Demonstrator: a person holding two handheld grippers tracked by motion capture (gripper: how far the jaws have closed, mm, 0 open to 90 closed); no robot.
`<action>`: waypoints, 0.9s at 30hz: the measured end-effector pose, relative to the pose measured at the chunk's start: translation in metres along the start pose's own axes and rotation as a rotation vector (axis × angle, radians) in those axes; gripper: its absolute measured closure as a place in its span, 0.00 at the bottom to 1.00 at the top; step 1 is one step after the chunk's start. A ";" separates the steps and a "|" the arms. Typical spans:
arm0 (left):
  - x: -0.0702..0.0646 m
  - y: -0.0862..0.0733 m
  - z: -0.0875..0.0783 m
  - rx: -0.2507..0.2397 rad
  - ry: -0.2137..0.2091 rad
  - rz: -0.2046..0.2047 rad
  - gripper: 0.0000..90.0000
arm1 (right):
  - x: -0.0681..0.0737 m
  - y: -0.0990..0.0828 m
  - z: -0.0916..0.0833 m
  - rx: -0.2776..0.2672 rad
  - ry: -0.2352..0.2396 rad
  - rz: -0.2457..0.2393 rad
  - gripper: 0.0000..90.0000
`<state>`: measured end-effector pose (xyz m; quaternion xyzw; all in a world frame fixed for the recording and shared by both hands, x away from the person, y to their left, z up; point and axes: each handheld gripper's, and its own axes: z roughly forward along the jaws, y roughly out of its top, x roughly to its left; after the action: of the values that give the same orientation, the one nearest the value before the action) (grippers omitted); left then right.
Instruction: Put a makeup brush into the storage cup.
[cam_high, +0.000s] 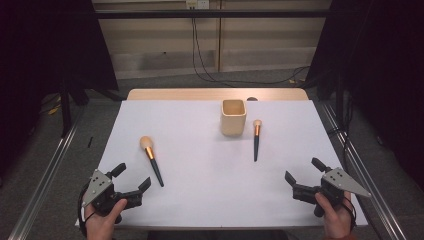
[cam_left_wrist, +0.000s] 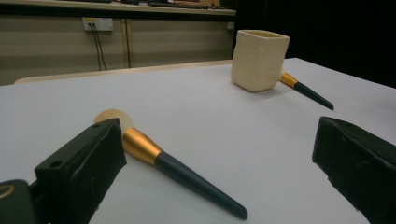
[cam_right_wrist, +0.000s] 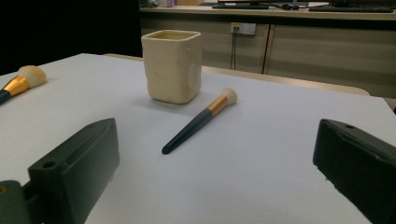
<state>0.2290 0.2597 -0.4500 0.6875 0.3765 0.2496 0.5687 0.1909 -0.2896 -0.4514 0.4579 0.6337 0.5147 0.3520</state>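
Observation:
A cream square cup (cam_high: 233, 117) (cam_left_wrist: 258, 59) (cam_right_wrist: 172, 65) stands upright at the back middle of the white table. A large makeup brush (cam_high: 151, 159) (cam_left_wrist: 173, 167) (cam_right_wrist: 18, 81) with a dark handle and gold collar lies left of centre. A smaller brush (cam_high: 256, 139) (cam_left_wrist: 306, 90) (cam_right_wrist: 198, 121) of the same kind lies just right of the cup. My left gripper (cam_high: 133, 179) (cam_left_wrist: 219, 182) rests at the near left corner, open and empty, close beside the large brush's handle end. At the near right, my right gripper (cam_high: 303, 171) (cam_right_wrist: 217, 179) is open with nothing between its fingers.
The white table (cam_high: 200, 165) has a wooden strip (cam_high: 217, 94) along its far edge. Metal rails (cam_high: 45, 180) run along both sides on the floor. Cables (cam_high: 210, 75) trail down from a wall socket behind the table.

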 end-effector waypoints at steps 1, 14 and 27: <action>-0.001 0.000 0.001 0.004 0.005 0.006 0.03 | 0.000 0.000 0.000 0.001 0.000 0.002 0.00; -0.003 0.001 0.002 0.021 0.010 0.002 0.04 | 0.000 -0.003 0.000 0.015 0.009 0.018 0.00; -0.002 0.009 0.008 0.030 0.030 0.000 0.04 | 0.002 -0.002 0.000 0.006 0.010 0.017 0.00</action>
<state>0.2358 0.2530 -0.4430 0.6920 0.3887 0.2543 0.5526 0.1896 -0.2878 -0.4529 0.4617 0.6332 0.5181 0.3428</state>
